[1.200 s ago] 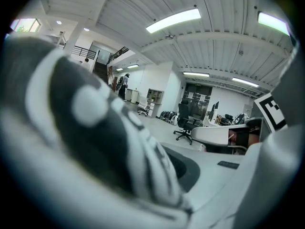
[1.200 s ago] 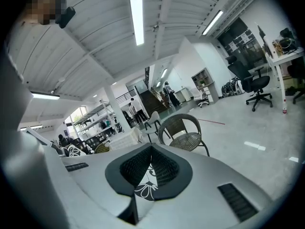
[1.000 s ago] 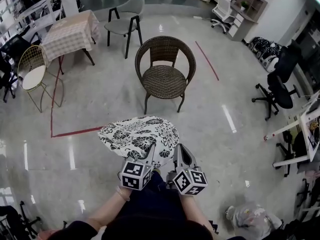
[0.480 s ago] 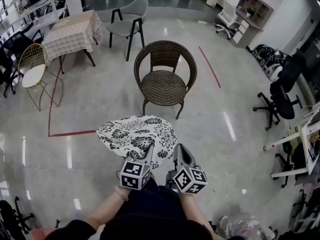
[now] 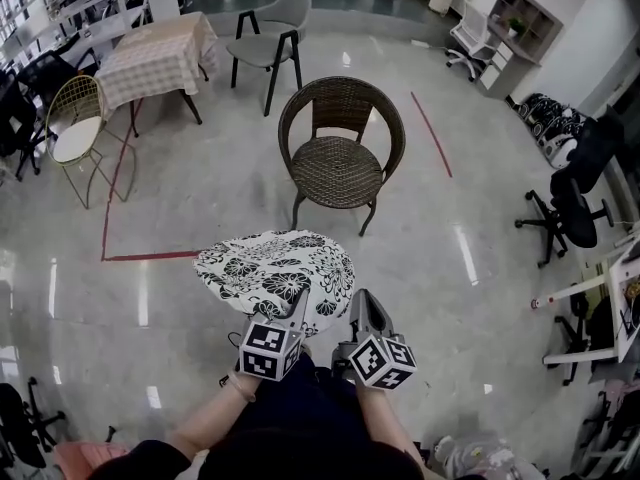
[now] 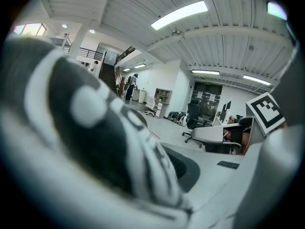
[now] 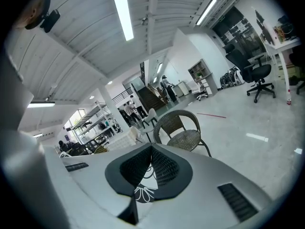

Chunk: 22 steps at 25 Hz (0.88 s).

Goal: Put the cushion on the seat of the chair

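Cushion [image 5: 270, 268] in right claw [image 5: 358, 303], apparently left claw [image 5: 300, 303].

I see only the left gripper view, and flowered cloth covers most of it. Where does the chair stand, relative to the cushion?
Observer: In the head view the brown wicker chair stands straight beyond the cushion, with bare floor between them.
Operator: Is something on its seat?
Observer: No, the woven seat is bare.
Operator: Does the right gripper hold the cushion also?
Observer: Yes, the right gripper view shows the right gripper closed on the cushion's edge.
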Available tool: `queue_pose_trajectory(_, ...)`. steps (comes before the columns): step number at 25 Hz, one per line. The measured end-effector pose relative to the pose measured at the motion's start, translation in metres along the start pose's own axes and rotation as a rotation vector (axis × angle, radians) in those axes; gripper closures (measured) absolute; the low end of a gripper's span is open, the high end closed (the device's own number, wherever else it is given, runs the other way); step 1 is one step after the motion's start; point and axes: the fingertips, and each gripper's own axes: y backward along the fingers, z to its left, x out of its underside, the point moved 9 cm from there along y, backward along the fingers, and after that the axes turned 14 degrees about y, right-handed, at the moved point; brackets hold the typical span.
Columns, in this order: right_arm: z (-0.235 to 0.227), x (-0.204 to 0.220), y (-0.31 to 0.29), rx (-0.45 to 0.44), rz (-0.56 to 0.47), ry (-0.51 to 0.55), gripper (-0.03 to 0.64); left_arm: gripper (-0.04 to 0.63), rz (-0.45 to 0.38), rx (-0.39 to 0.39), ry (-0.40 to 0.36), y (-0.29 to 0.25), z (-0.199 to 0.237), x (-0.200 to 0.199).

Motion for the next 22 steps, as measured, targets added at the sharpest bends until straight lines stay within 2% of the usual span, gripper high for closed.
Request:
queue_pose_trajectory(13, -0.006, -0.003, -0.017, 0.022, 0.01, 0.002, 0.618, 0.56, 0.011, -0.005, 0.035, -0.019, 0.014, -0.007)
queue_pose_trajectory(22, -0.011, -0.01, -0.06, -0.003, 0.04, -0.004, 0.618, 0.56, 0.031, -0.019, 0.04, -0.049, 0.026, -0.026)
